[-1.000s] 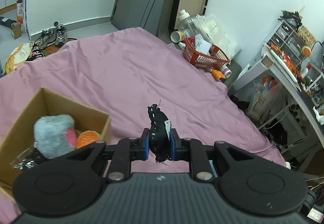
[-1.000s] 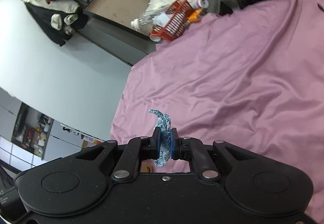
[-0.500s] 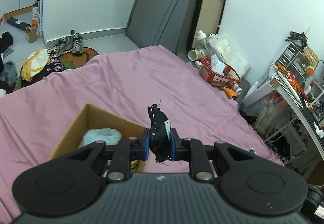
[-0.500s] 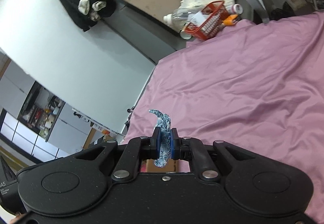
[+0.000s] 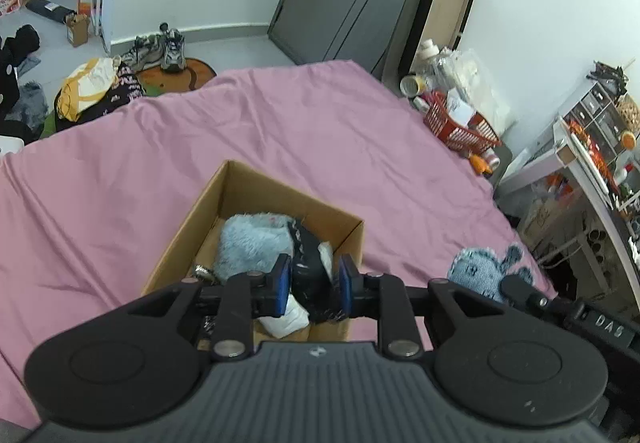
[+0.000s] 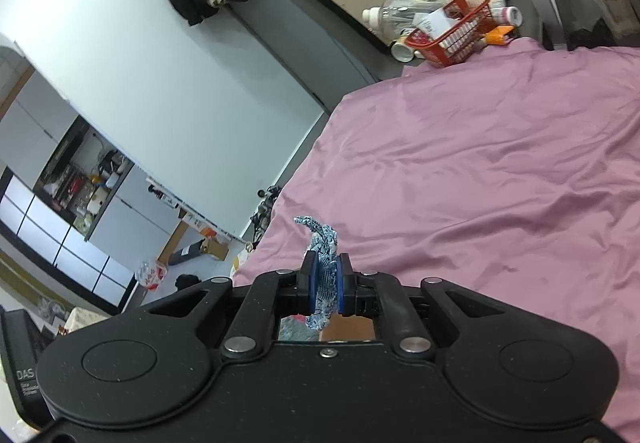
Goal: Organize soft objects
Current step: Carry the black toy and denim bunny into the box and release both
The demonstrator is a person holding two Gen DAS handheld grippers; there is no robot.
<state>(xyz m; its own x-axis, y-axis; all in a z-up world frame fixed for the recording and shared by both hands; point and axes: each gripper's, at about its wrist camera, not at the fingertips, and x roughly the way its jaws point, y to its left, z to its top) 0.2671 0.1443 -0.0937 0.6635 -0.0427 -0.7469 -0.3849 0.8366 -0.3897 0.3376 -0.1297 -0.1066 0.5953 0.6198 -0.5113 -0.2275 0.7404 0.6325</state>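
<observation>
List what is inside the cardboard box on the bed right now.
In the cardboard box: a fluffy light-blue plush, a black fabric item between the open left gripper fingers, and something white. The gripper body hides the box's near part.

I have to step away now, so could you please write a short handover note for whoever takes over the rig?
Left gripper: open above the cardboard box; the black soft item sits loose between its fingers, over the box.
Right gripper: shut on the blue-white patterned cloth.
In the box: fluffy blue plush, white item.
Left to do: box the patterned cloth and the blue plush toy lying on the pink bed.
</observation>
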